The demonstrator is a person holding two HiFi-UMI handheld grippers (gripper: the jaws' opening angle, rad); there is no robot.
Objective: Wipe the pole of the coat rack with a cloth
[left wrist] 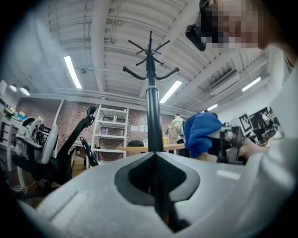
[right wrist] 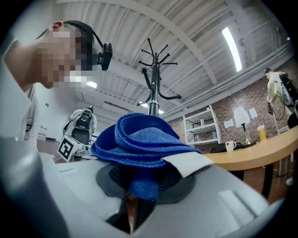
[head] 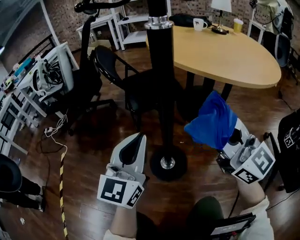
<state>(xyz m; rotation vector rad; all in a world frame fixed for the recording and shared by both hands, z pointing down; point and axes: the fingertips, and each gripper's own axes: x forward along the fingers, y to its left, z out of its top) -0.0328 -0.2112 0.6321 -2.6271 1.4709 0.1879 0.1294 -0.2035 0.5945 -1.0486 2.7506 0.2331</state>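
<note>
Two handheld grippers flank the coat rack pole (head: 161, 75), a black upright that rises from a round base (head: 168, 163) on the dark wood floor (head: 93, 154). The right gripper (head: 236, 136) has its jaws pinched tight on a blue cloth (head: 213, 121). The gripped fold is squeezed between the pads, and the rest bunches up over the jaw tips, with a white tag (right wrist: 185, 162) sticking out on one side. The cloth hangs just to the right of the pole's lower part, close to it, with a strip of floor showing between them.

The left gripper (head: 139, 137) has its jaws drawn together and nothing is between them. Its tip points at the pole from the left, near the base but apart from it. The rack's curved hooks (left wrist: 150, 70) show high overhead. Behind the pole stands an oval wooden table (head: 225, 58) with a white mug (head: 199, 24) and a lamp (head: 220, 11) on it, and a black chair (head: 110, 68) is to the left.
</note>
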